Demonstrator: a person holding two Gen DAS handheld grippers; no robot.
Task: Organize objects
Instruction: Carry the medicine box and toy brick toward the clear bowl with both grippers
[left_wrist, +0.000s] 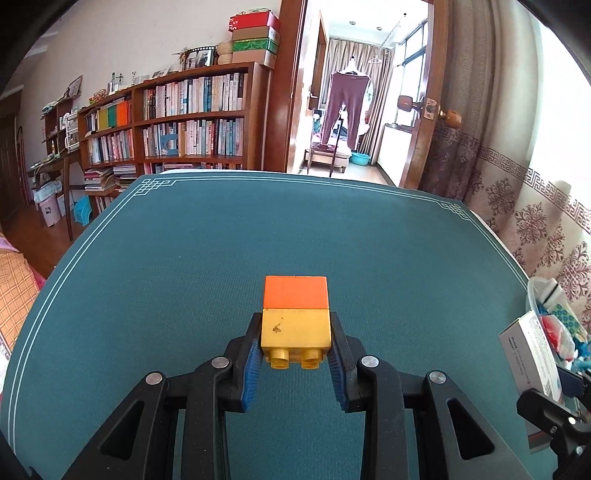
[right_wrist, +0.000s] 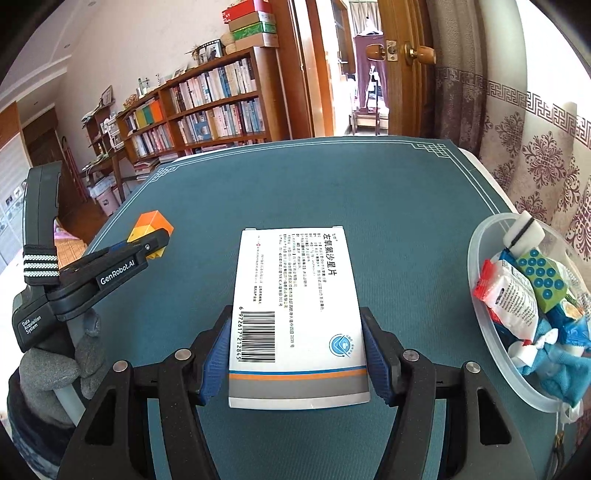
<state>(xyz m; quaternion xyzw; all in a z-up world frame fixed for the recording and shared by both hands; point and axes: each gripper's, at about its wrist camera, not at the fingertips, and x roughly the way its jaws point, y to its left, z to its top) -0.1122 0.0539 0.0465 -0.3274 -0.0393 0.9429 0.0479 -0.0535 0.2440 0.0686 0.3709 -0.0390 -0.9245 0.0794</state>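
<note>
My left gripper (left_wrist: 296, 334) is shut on a yellow and orange toy brick (left_wrist: 295, 314), with the studs facing the camera, just above the green table mat (left_wrist: 221, 240). The brick also shows in the right wrist view (right_wrist: 149, 230), held by the left gripper (right_wrist: 155, 240). My right gripper (right_wrist: 295, 347) is shut on a white medicine box (right_wrist: 295, 306) with a barcode, held flat over the mat (right_wrist: 369, 192). The box's edge shows at the right of the left wrist view (left_wrist: 532, 362).
A clear plastic bowl (right_wrist: 476, 258) at the right holds several packets, a green dotted block and a blue cloth. Bookshelves (left_wrist: 184, 118) and an open door stand beyond the table. A patterned curtain (left_wrist: 535, 221) hangs at the right.
</note>
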